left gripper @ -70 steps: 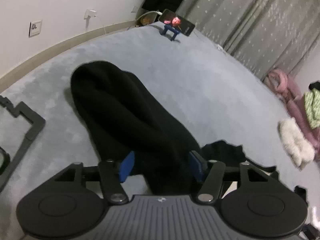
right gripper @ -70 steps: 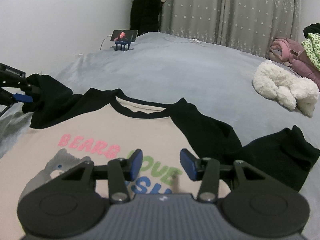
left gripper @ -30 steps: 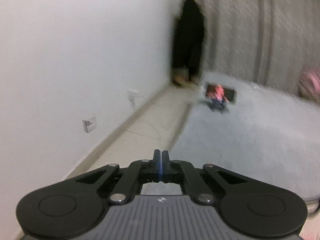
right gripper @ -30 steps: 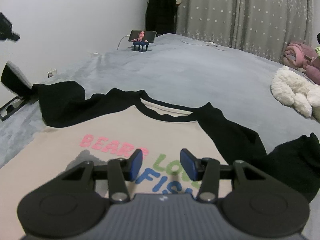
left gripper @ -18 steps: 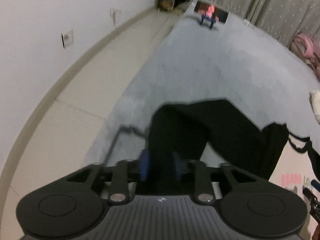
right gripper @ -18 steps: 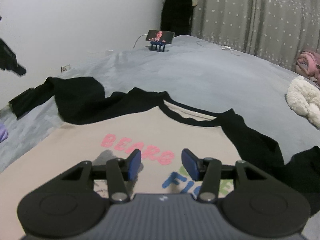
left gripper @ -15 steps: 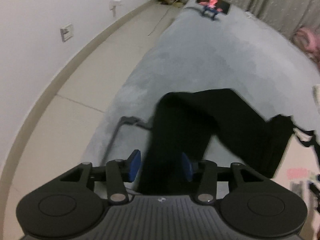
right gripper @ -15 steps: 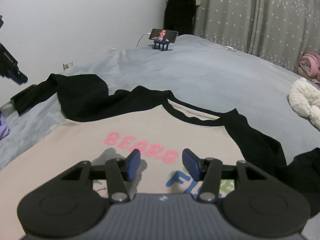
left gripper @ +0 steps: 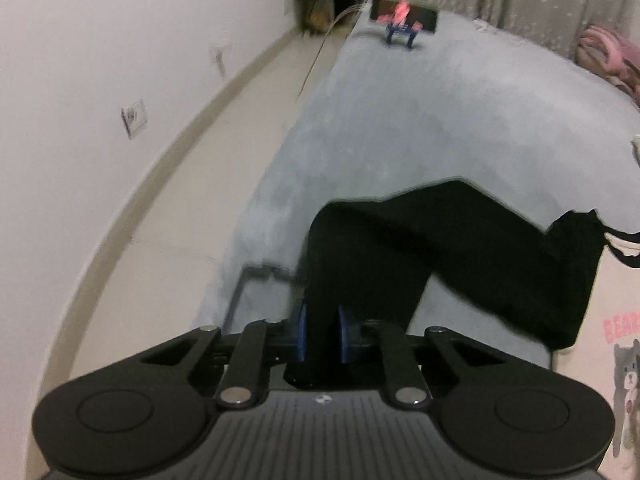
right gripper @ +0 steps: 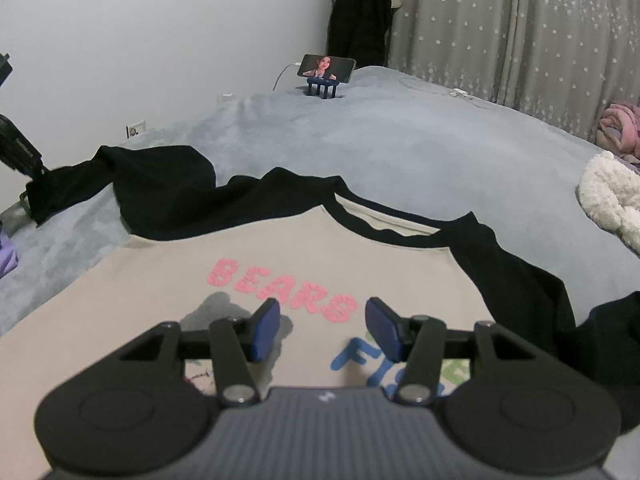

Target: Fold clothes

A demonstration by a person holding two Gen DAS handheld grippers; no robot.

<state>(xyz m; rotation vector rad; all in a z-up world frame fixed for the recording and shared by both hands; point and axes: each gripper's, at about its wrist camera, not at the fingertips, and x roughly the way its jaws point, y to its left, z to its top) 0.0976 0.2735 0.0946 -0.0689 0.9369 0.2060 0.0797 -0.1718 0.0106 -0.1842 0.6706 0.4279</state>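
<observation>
A beige shirt (right gripper: 280, 256) with black raglan sleeves and coloured lettering lies face up on the grey bed (right gripper: 400, 152). My left gripper (left gripper: 321, 334) is shut on the cuff end of the shirt's black left sleeve (left gripper: 420, 248), which bends back toward the shirt body (left gripper: 616, 344). In the right wrist view that sleeve (right gripper: 152, 176) stretches left to the left gripper at the frame edge. My right gripper (right gripper: 322, 326) is open and empty, just above the shirt's chest print. The right sleeve (right gripper: 560, 308) lies to the right.
A phone on a blue stand (right gripper: 326, 70) sits at the far bed edge with a cable. A white fluffy item (right gripper: 612, 204) and pink clothes (right gripper: 624, 128) lie at right. A grey bar-shaped object (left gripper: 240, 292) lies near the bed's left edge, beside floor and wall (left gripper: 120, 120).
My left gripper swung down from facing the wall, came over the sleeve end and closed on it. My right gripper drifted slightly forward over the shirt and stayed open.
</observation>
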